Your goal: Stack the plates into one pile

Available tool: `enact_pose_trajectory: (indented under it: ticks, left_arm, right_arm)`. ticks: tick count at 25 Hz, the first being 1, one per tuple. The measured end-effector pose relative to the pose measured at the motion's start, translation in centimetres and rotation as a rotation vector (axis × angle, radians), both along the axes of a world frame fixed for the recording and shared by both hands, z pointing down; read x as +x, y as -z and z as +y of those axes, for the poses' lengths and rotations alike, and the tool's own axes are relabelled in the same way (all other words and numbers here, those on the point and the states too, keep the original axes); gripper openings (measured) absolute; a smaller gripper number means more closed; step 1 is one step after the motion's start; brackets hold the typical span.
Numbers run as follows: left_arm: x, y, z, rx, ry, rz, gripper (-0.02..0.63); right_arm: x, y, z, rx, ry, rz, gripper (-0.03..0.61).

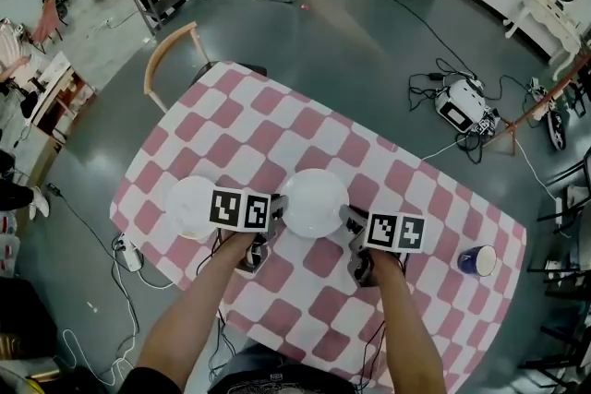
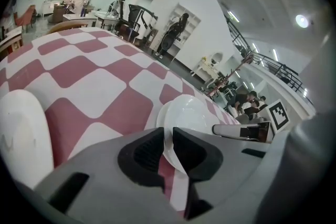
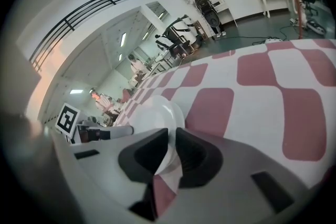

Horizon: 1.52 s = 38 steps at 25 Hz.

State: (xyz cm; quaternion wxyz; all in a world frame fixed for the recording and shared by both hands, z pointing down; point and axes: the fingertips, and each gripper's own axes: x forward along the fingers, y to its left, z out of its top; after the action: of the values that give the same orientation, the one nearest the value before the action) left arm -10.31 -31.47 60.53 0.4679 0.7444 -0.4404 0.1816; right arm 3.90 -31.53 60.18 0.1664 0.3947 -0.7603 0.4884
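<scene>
The left hand-held gripper (image 2: 168, 140) is nearly closed, its jaws pinching the rim of a white plate (image 2: 190, 115). The right hand-held gripper (image 3: 171, 147) is clamped likewise on the same plate's opposite rim, so the plate spans between them over the checkered table (image 1: 242, 120). A second plate (image 1: 189, 208) lies just left of the left hand-held gripper. A blue cup (image 1: 477, 260) stands well to the right of the right hand-held gripper.

left gripper (image 2: 169, 145): grey shell, black pads (image 2: 143, 152) | right gripper (image 3: 172, 150): same | cubes (image 1: 241, 209): black-white square markers | sleeve (image 1: 140, 381): dark
</scene>
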Motion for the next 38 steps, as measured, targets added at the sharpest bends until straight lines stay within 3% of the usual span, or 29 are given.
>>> enact_pose_trajectory:
  ticks: [11,14,20,33,38]
  left_arm:
    - [-0.4,-0.6,0.0,0.022,0.002,-0.031,0.064]
    - [-0.7,-0.2,-0.1,0.046,0.005,-0.066,0.106]
    - [-0.9,1.0,0.4,0.077,0.002,-0.077,0.106]
    - [-2.7,10.3,1.9,0.359,0.023,-0.184,0.187]
    - [-3.9,13.6,2.2,0.469,0.008,-0.248,0.208]
  right_arm:
    - [-0.3,-0.2,0.0,0.071,0.061,0.080,0.089]
    - [-0.1,-0.1,0.0,0.087,0.065,0.102,0.126]
    - [0.0,1.3,-0.2,0.137,0.056,0.106,0.126]
    - [-0.9,9.8,0.5,0.377,0.075,0.099,0.204]
    - [-1.2,12.9,0.9,0.448,0.037,0.095,0.221]
